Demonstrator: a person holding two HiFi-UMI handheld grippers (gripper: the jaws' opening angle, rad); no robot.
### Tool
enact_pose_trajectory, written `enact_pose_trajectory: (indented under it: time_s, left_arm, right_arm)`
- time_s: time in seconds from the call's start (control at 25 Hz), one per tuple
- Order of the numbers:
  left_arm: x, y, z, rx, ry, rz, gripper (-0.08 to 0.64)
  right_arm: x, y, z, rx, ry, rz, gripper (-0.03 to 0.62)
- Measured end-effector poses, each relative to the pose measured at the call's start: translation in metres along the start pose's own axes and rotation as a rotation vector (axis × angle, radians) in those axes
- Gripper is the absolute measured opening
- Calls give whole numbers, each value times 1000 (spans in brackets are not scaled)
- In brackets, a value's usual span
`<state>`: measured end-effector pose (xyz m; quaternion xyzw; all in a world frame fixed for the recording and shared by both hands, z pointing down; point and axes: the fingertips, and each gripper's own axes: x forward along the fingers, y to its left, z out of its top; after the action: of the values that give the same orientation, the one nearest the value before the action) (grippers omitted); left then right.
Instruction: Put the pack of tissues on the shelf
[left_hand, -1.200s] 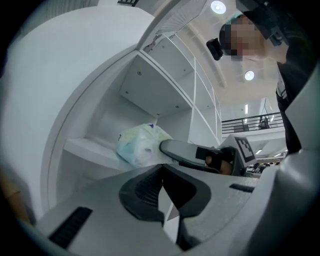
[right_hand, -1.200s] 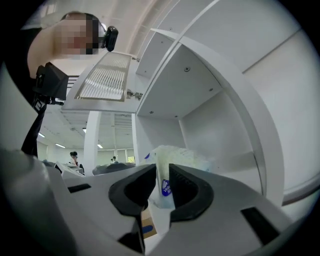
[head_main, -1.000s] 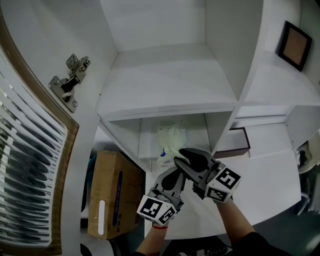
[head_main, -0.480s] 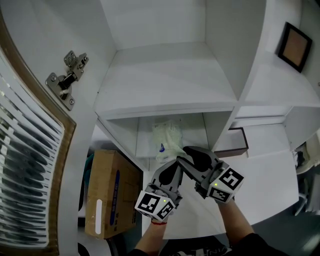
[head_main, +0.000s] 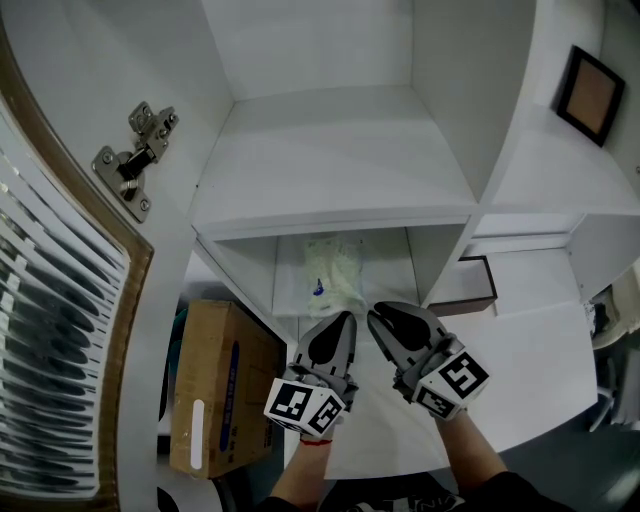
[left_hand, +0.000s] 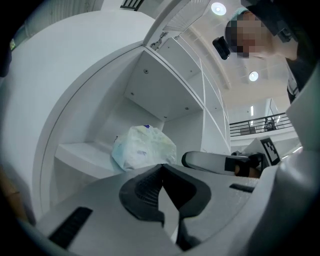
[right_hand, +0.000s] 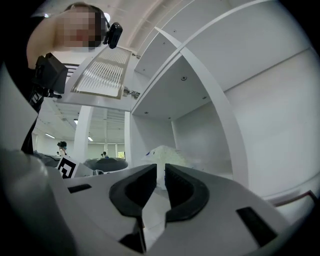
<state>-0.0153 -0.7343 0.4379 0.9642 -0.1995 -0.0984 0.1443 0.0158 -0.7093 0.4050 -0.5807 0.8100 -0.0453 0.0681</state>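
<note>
1. Nearest the person, the left gripper (head_main: 343, 318) has its jaws pressed together at the tips with nothing in them. It is held level just in front of the lower opening, close beside its partner.
2. The right gripper (head_main: 377, 313) has its jaws a narrow slit apart. They have just been closing, and nothing stands between them; the pack shows beyond the slit, clear of the pads.
3. Both tips point into the lower compartment but stop short of the pack. Judgement: neither gripper is carrying anything, so the grippers are idle here.
4. The pack of tissues (head_main: 333, 268) lies on the lower shelf (head_main: 392, 278), near the middle and apart from both side walls. Its soft wrapper is crumpled. Judgement: it sits far enough behind the front edge not to slip out, so the placing looks done.
5. The upper shelf (head_main: 330, 160) is directly above.
6. Further out are a cardboard box (head_main: 225, 385) at lower left, a door hinge (head_main: 132, 160) and a picture frame (head_main: 590, 90). None is involved.
</note>
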Motion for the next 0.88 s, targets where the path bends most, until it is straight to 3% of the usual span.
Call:
enact_pose_trajectory:
  time_s: [0.2,0.88]
  left_arm:
    - [3,4,3,-1,-5,8,6]
    - [-4,29,24,1,-43,71,6]
  right_arm:
    - [8,7,-11,-30,55,1,18]
    - [38,-1,-20,18,129,-72,14]
